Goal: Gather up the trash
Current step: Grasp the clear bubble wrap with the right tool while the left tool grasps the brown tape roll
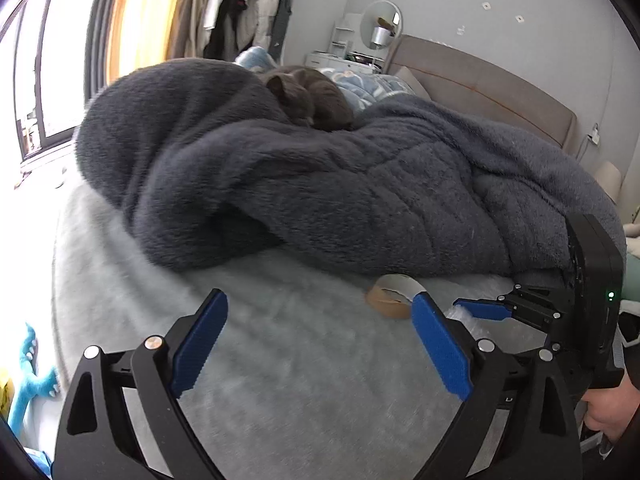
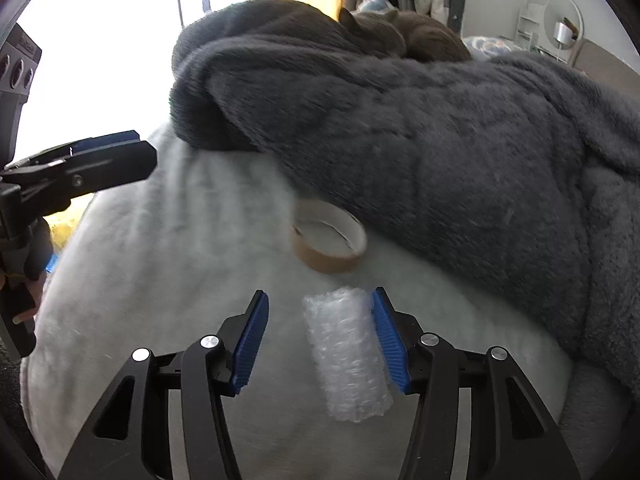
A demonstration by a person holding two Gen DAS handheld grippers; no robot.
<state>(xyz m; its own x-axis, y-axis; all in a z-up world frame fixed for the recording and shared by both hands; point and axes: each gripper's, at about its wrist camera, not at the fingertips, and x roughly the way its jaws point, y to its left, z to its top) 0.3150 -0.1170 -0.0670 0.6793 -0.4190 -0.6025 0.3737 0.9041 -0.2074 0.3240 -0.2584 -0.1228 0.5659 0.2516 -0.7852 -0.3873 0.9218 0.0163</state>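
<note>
Hovering left gripper (image 1: pixel 320 344): jaws spread wide over the pale bed sheet (image 1: pixel 248 344), holding nothing; its far-right fingertip covers part of the tape roll.
Toy at left edge: a blue plush (image 1: pixel 30 376), cut off by the frame, shape hard to read.
Tape roll (image 2: pixel 328 240): brown cardboard ring lying flat on the sheet, touching the edge of the dark grey blanket (image 2: pixel 440 152), far of the bubble wrap.
Bubble wrap (image 2: pixel 348 354): clear rolled piece lying between the right fingers, touching the right blue pad (image 2: pixel 390 348), apart from the left one.
Right gripper (image 2: pixel 320 344): jaws wide, not clamped.
Cat (image 1: pixel 312 98): curled on the blanket, face hidden.
Far right: headboard, mirror, blurred.
</note>
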